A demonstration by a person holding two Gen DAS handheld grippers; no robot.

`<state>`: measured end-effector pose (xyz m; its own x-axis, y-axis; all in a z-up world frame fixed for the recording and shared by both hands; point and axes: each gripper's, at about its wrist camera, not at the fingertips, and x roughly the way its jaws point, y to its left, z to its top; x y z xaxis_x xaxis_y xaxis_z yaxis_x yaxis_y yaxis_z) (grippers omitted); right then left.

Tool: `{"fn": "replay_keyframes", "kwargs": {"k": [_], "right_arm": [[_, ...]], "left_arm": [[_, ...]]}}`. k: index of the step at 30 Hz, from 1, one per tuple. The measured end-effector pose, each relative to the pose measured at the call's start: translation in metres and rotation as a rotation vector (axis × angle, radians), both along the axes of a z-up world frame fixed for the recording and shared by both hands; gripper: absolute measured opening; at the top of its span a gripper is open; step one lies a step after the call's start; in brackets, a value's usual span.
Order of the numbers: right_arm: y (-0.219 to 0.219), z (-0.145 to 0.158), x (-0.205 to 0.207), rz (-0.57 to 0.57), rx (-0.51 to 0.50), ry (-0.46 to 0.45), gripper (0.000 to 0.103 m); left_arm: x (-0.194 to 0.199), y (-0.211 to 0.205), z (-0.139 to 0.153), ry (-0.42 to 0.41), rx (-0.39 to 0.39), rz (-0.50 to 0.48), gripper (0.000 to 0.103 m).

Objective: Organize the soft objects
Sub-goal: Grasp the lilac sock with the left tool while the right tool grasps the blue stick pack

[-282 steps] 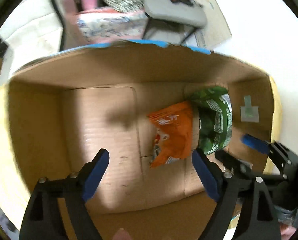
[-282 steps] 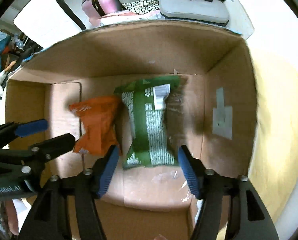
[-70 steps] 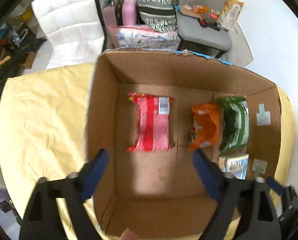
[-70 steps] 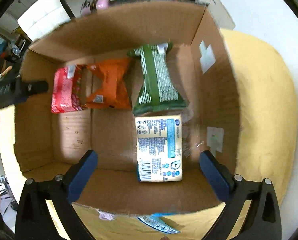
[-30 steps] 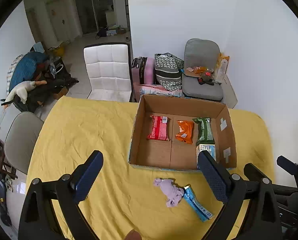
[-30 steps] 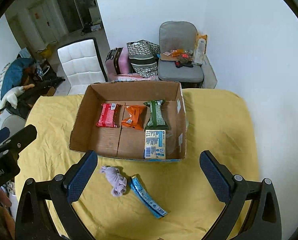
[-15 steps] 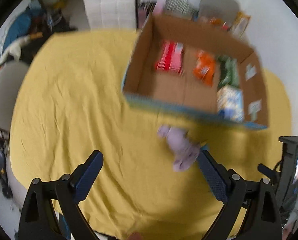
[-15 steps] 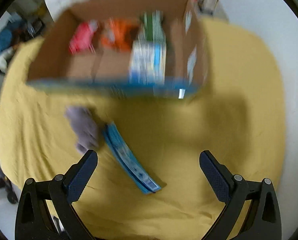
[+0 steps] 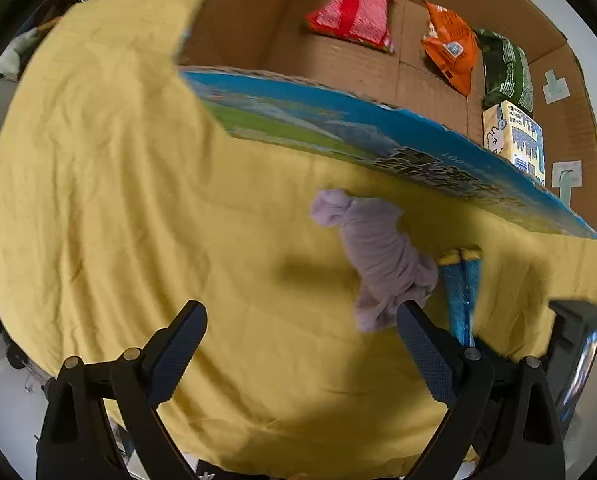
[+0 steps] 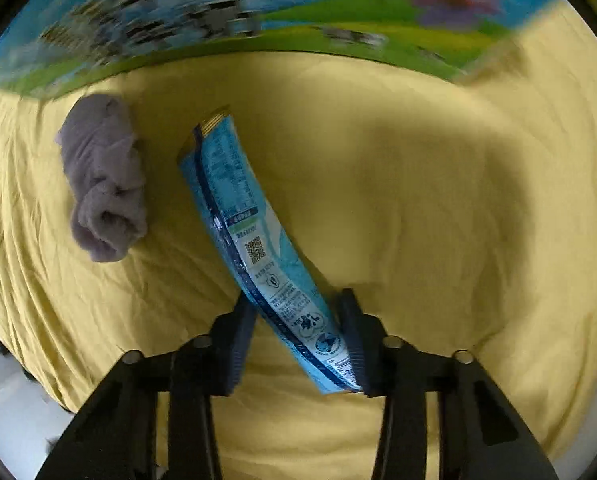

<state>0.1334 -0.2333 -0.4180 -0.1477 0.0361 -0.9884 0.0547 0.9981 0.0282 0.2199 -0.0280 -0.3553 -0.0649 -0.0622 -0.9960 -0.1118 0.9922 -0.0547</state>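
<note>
Our right gripper (image 10: 296, 336) is pinching the blue packet (image 10: 254, 248) narrowly near its tail, so it could droop. Left gripper (image 9: 298, 340) gapes wide; lilac sock (image 9: 378, 264) off its right finger.

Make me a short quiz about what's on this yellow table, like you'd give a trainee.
1. True or false: the purple cloth lies inside the box.
2. Which gripper has its fingers around the blue packet? A) left gripper B) right gripper C) neither
3. Fill in: inside the box, between the red packet and the green packet, lies an ______ packet.

Key
1. False; it lies on the tablecloth just outside the box's front wall.
2. B; the left gripper is open and empty, its right finger beside the cloth.
3. orange
</note>
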Motion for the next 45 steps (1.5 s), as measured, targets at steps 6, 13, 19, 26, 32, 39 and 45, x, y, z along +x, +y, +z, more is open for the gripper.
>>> {"fn": "replay_keyframes", "kwargs": {"k": [6,13,19,26,32,39,45], "right_arm": [[-0.046,-0.002,-0.021,-0.193,0.046,0.062,0.032],[-0.063,-0.006,-0.014,-0.257,0.098,0.057,0.037],[-0.05,-0.011,-0.012,-0.222,0.054,0.071,0.029],[-0.034,-0.018,-0.036,-0.149,0.072,0.148,0.026],[-0.021,-0.02,-0.059,-0.086,0.052,0.157,0.026],[-0.004,-0.022,-0.062,-0.066,0.029,0.153,0.028],[-0.011,-0.023,-0.058,-0.1,0.064,0.157,0.035]], "left_arm": [[0.015,-0.021,-0.035,0.064,-0.073,0.013,0.097],[0.023,-0.05,-0.062,0.045,-0.025,-0.068,0.096],[0.005,-0.07,-0.063,0.023,0.013,-0.207,0.046],[-0.047,-0.065,-0.052,0.031,0.042,-0.265,0.038],[-0.083,-0.054,-0.057,0.051,0.072,-0.281,0.039],[-0.059,-0.014,-0.04,0.039,-0.044,-0.153,0.041],[-0.031,0.009,-0.033,0.036,-0.079,-0.112,0.058]]}}
